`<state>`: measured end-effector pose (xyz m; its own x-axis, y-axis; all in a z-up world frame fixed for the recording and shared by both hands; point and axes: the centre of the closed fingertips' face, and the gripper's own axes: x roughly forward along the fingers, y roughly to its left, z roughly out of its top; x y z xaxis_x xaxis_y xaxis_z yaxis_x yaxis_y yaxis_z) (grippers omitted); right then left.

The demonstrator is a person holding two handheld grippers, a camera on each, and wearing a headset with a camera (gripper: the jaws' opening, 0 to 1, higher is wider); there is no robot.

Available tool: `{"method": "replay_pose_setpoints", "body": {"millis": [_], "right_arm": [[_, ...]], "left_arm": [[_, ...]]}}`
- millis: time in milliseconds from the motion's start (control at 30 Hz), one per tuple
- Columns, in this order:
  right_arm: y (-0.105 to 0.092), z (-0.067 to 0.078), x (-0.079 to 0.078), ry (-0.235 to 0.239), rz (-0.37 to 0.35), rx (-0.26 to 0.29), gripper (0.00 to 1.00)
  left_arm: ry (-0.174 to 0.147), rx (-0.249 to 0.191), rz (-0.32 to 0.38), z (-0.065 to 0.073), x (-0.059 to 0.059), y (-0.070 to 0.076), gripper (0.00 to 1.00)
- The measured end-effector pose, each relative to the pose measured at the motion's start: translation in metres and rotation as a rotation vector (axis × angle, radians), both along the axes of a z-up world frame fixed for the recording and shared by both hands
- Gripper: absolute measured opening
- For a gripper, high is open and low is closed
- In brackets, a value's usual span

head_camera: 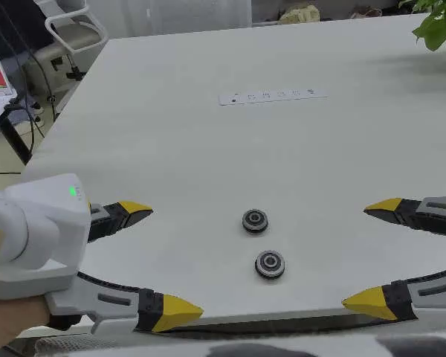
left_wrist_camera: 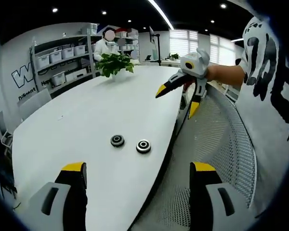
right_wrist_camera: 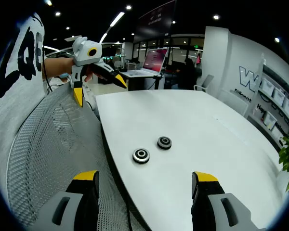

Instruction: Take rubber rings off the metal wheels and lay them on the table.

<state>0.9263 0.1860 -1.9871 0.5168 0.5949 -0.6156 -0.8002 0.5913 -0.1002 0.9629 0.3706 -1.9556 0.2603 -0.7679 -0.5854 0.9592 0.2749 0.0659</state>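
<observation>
Two small metal wheels with black rubber rings lie flat on the white table near its front edge: a far wheel (head_camera: 255,221) (left_wrist_camera: 117,140) (right_wrist_camera: 164,142) and a near wheel (head_camera: 270,264) (left_wrist_camera: 143,146) (right_wrist_camera: 141,155). My left gripper (head_camera: 166,260) (left_wrist_camera: 134,173) is at the table's front left, open and holding nothing, its yellow-tipped fingers wide apart. At the front right my right gripper (head_camera: 364,254) (right_wrist_camera: 145,178) stands open too, with nothing in it. Both wheels lie between the grippers, apart from each. The left gripper view catches the right gripper (left_wrist_camera: 176,98), the right gripper view the left gripper (right_wrist_camera: 100,88).
A white power strip (head_camera: 273,97) lies flat mid-table. A green plant (head_camera: 438,26) (left_wrist_camera: 114,63) stands at the far right corner. Left of the table are a chair (head_camera: 74,33) and a laptop (right_wrist_camera: 154,57). A mesh chair back (right_wrist_camera: 53,159) sits just below the front edge.
</observation>
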Motion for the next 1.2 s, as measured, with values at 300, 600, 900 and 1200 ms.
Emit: {"method": "replay_pose_setpoints", "body": {"millis": [300,600,900,1200], "right_arm": [[-0.002,0.0,0.0,0.001,0.0,0.0,0.77],[-0.002,-0.003,-0.005,0.007,0.006,-0.002,0.77],[-0.004,-0.004,-0.013,0.009,0.001,-0.003,0.77],[-0.006,-0.001,-0.016,0.006,-0.011,0.002,0.75]], "left_arm": [[0.0,0.005,0.003,0.0,-0.001,0.0,0.86],[0.006,0.008,0.009,-0.003,-0.005,0.001,0.86],[0.009,0.007,-0.002,-0.005,-0.011,-0.004,0.86],[0.01,0.026,-0.021,-0.009,-0.017,-0.005,0.85]]}}
